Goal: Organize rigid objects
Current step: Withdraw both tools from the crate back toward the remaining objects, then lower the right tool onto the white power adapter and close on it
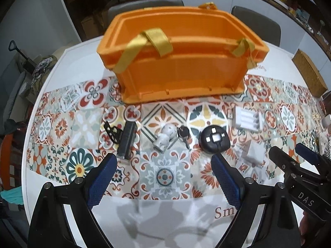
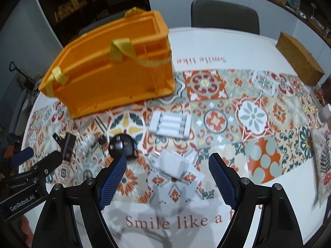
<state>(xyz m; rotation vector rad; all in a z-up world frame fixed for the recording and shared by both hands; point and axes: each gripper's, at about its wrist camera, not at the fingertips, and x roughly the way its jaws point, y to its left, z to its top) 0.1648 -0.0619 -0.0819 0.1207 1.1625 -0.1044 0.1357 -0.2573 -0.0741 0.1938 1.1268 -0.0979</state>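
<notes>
Orange bin (image 1: 182, 62) with yellow straps is sitting open-topped toward the far edge of the bench (image 1: 51, 188), its long side running parallel to the near edge; nothing is showing inside it from these views.

Small things are lying in a loose row between the bin and the near edge. Going left to right in the left wrist view:
- black clip (image 1: 111, 132)
- black bar (image 1: 127, 140), long axis pointing roughly near-to-far
- white figurine (image 1: 165, 138)
- keys (image 1: 184, 134)
- round black gadget (image 1: 214, 139)
- battery pack (image 1: 247, 119), batteries lying crosswise
- white plug block (image 2: 172, 165), nearest the near edge

Left gripper (image 1: 163, 161) is hanging over the middle of the row, with the figurine and keys lying just beyond its jaws and the bar just beyond the left fingertip. Judging by that, the left hand is nearer those pieces.

Right gripper (image 2: 167, 162) is hanging over the plug block, which is lying straight between its jaws in that view. The right hand is nearer it and the battery pack beyond.

Left jaws are standing wide apart, gripping nothing. Right jaws are also apart, a bit narrower, touching nothing as far as the frames show.
</notes>
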